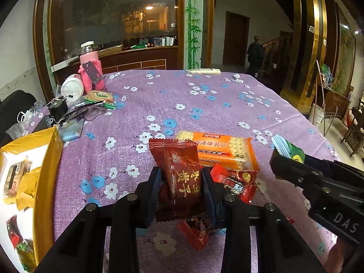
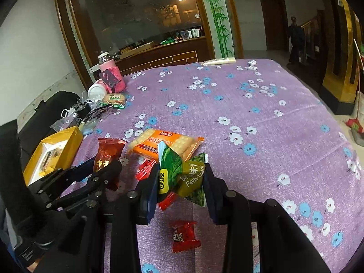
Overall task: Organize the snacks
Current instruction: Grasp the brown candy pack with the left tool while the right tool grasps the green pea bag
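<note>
Both tools are loaded: your left gripper (image 1: 182, 188) clamps the dark red snack packet (image 1: 179, 177), and your right gripper (image 2: 180, 186) pinches the green pea packet (image 2: 182, 173), each raised clear of the purple flowered tablecloth (image 2: 250, 118). Small red wrapped sweets (image 2: 185, 236) lie loose beneath the jaws (leave them for later). Just beyond sits the orange cracker pack (image 1: 225, 152). The yellow box (image 1: 49, 163), left of that cracker pack, looks the likely destination; keep your grip firm and let go only once you're above its opening.
</note>
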### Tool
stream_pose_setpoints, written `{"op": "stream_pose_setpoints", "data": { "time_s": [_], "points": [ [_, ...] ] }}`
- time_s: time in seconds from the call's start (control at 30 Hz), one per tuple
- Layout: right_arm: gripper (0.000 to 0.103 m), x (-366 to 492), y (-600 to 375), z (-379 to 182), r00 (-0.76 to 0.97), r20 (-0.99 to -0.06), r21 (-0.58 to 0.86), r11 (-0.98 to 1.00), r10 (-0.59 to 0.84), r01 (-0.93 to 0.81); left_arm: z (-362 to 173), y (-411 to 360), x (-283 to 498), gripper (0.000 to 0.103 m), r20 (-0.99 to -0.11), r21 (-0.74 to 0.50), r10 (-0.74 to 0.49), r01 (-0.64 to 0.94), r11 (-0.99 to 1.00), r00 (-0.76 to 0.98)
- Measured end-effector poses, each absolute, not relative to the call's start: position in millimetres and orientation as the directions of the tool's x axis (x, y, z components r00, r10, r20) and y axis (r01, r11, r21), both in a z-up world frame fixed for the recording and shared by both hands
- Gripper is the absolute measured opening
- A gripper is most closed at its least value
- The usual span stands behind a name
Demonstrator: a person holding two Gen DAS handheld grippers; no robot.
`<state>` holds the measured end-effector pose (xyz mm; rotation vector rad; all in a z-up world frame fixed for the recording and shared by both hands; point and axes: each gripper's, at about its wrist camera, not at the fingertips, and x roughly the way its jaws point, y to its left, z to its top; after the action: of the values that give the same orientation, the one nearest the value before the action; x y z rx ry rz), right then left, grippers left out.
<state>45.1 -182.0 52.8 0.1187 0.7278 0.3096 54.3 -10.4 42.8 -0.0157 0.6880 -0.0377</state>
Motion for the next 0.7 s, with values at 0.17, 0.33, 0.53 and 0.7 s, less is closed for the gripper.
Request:
{"op": "stream_pose_setpoints", "data": {
  "time_s": [0.17, 0.33, 0.53, 0.7],
  "points": [
    [0.034, 48, -191, 53, 0.716, -0.631, 0.227, 0.953, 0.300, -0.200, 65, -22, 60, 0.037, -0.626, -0.015, -0.057, 0.062, 0.998, 0.778],
    [0.034, 51, -202, 51, 0.723, -0.631, 0.248, 0.956, 0.281, -0.155, 134, -50, 79, 0.037, -0.535, 0.031, -0.084, 0.118, 0.992, 0.841],
    [0.034, 55, -212, 50, 0.720, -0.632, 0.286, 0.950, 0.286, -0.126, 177, -65, 79, 0.037, -0.456, -0.023, -0.110, 0.112, 0.993, 0.883],
    [0.034, 51, -210, 52, 0.723, -0.621, 0.290, 0.946, 0.303, -0.147, 121, -47, 43, 0.037, -0.536, -0.043, -0.117, 0.112, 0.993, 0.836]
  ]
}}
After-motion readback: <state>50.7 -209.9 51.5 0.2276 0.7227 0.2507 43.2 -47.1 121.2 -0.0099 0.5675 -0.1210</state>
